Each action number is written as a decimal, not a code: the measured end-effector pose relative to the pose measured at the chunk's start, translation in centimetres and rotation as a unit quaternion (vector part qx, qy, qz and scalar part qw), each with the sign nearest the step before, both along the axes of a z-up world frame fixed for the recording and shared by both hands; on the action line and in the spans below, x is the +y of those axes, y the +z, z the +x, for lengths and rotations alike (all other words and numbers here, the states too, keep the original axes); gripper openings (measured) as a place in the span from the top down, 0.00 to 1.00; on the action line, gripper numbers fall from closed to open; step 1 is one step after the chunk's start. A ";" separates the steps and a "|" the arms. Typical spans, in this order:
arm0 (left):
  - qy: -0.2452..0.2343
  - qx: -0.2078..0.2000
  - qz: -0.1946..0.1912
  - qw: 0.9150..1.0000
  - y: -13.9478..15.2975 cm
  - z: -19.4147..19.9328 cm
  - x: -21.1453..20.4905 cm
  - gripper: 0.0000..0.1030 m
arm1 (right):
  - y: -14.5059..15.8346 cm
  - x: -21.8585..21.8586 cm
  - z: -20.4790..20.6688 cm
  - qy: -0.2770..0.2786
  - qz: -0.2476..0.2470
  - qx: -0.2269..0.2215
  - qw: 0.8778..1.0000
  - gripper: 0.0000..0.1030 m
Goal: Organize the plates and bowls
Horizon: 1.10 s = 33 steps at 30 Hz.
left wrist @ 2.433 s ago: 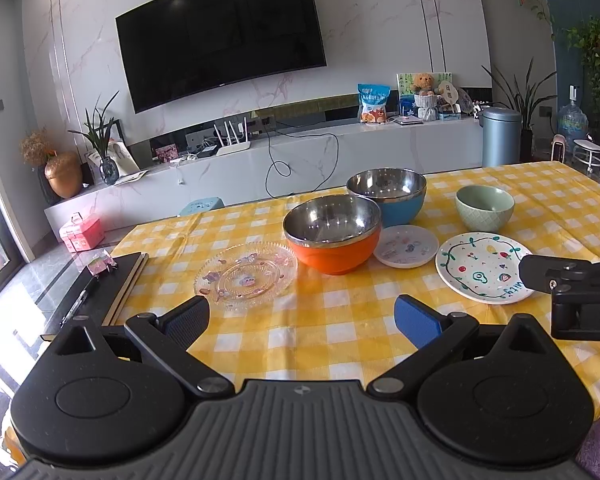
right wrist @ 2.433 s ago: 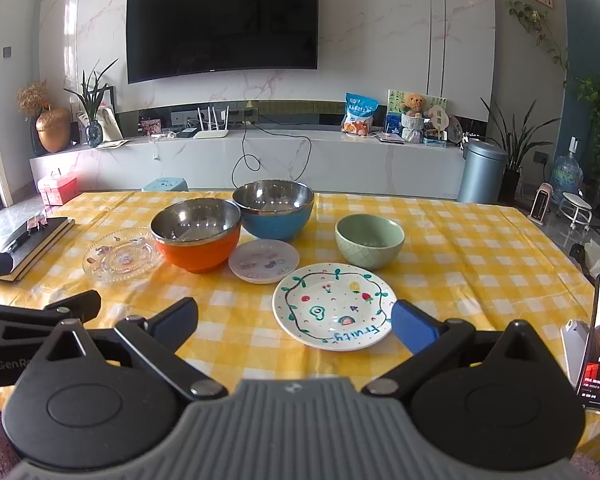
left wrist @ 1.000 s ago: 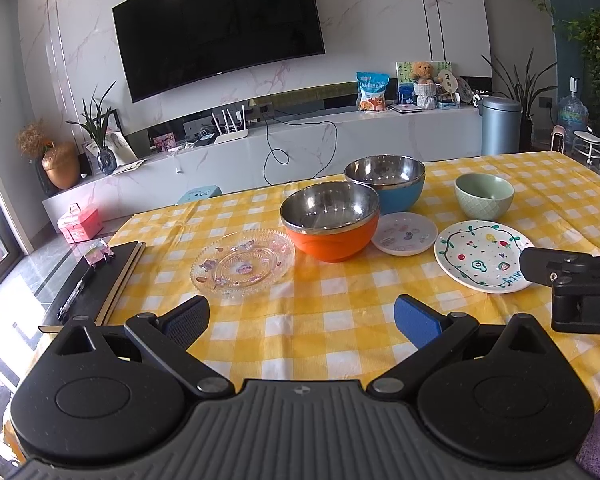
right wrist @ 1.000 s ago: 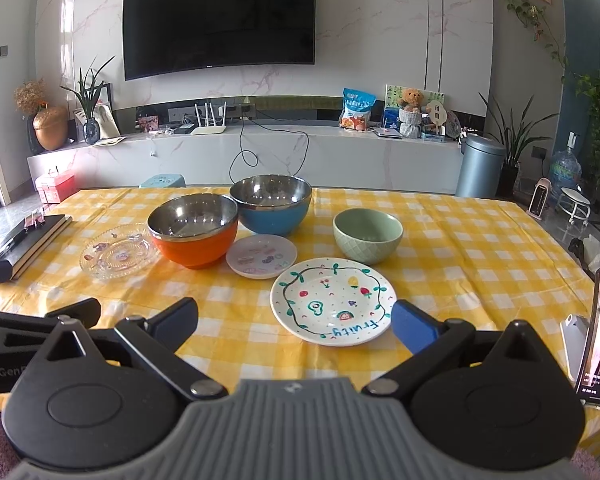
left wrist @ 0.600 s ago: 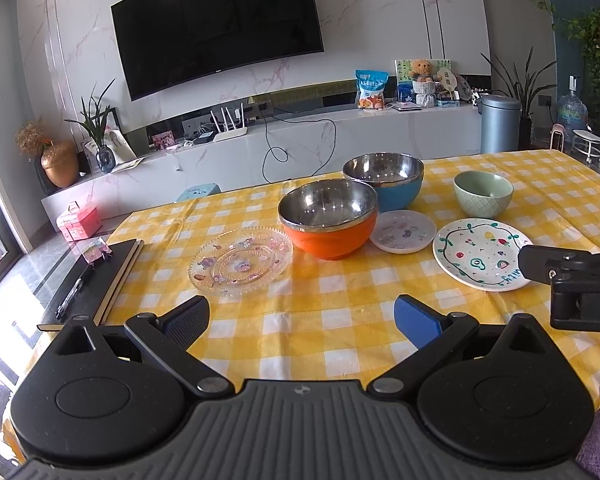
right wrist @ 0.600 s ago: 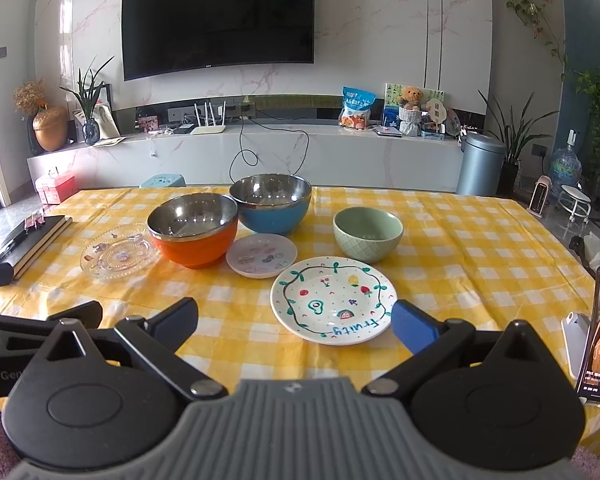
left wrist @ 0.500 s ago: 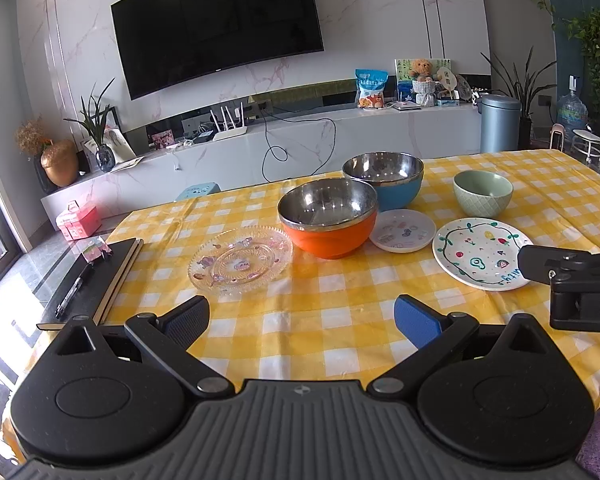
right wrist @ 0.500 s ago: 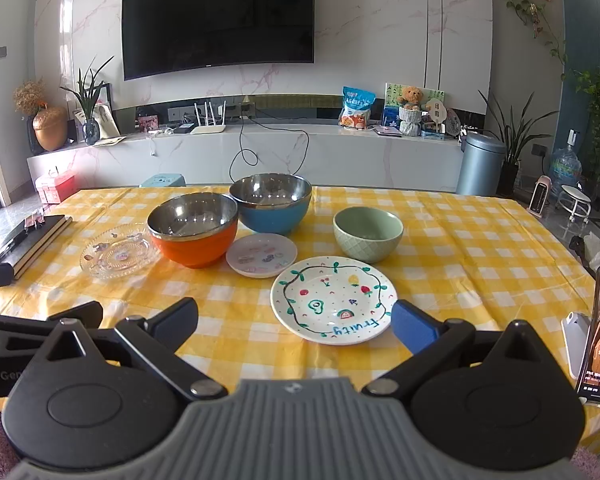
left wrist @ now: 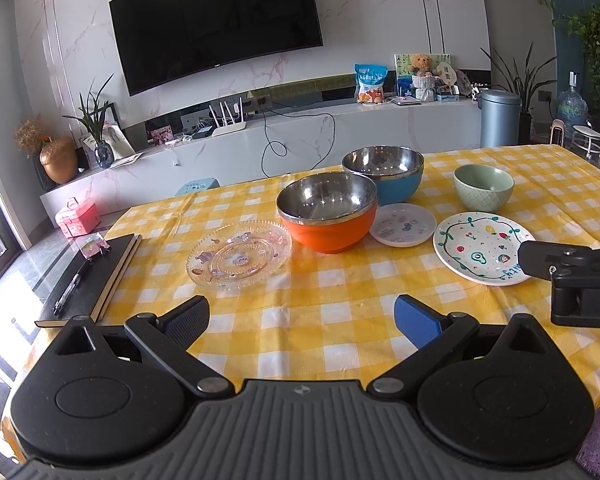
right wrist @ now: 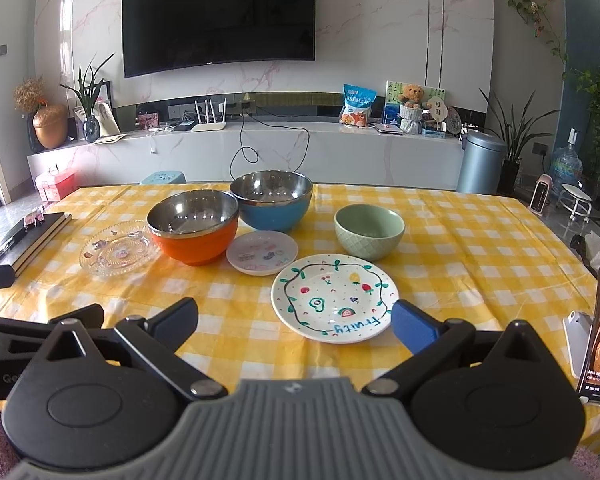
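both tongs, left tongs [left wrist: 302,316] and right tongs [right wrist: 294,318], hover spread wide and empty over the near surface [right wrist: 480,248]. just ahead of the right tongs lies the painted plate [right wrist: 334,298], flat; beyond it small plate [right wrist: 262,253], green bowl [right wrist: 369,232], orange bowl [right wrist: 193,228], blue bowl [right wrist: 272,199], rims up. glass plate [left wrist: 239,254] lies ahead of the left tongs.

Covered in a yellow-and-white checked cloth [right wrist: 480,240], soft and faintly creased. At ten o'clock, a clear pressed-glass plate [right wrist: 118,249], ribbed and glinting. Beside it, an orange bowl [right wrist: 194,232] and a blue bowl [right wrist: 272,199], both lined with shiny, mirror-like steel, glossy coloured outsides. Glazed ceramic, smooth and shiny: a small plate [right wrist: 262,253], a painted plate [right wrist: 334,298]. Pale green bowl [right wrist: 369,231] at one o'clock, glazed, with an embossed diamond texture outside. Matt black plastic on the right gripper [right wrist: 294,322], with ribbed grey housing and blue rubbery pads [right wrist: 414,326]. At nine o'clock, a black notebook [left wrist: 94,276], matt cover.
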<state>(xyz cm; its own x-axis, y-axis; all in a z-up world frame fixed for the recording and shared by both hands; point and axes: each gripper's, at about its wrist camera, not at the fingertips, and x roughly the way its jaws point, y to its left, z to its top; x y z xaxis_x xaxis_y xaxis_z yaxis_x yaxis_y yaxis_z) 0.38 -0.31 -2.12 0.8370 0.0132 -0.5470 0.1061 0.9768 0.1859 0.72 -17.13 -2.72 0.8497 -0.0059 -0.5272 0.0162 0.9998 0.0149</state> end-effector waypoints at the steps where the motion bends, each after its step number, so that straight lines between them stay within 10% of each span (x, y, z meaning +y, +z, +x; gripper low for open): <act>1: 0.000 0.002 0.000 1.000 -0.1 0.1 0.0 0.00 | 0.0 0.0 0.0 0.001 0.000 -0.001 1.000 0.02; 19: -0.078 0.061 -0.093 0.991 -1.9 5.8 -3.0 0.08 | -4.9 -6.0 5.6 0.012 0.049 0.012 0.999 0.03; 33: -0.092 0.092 -0.149 0.980 -4.7 12.2 -6.8 0.49 | -7.7 -10.0 11.9 -0.008 0.073 0.042 0.996 0.51</act>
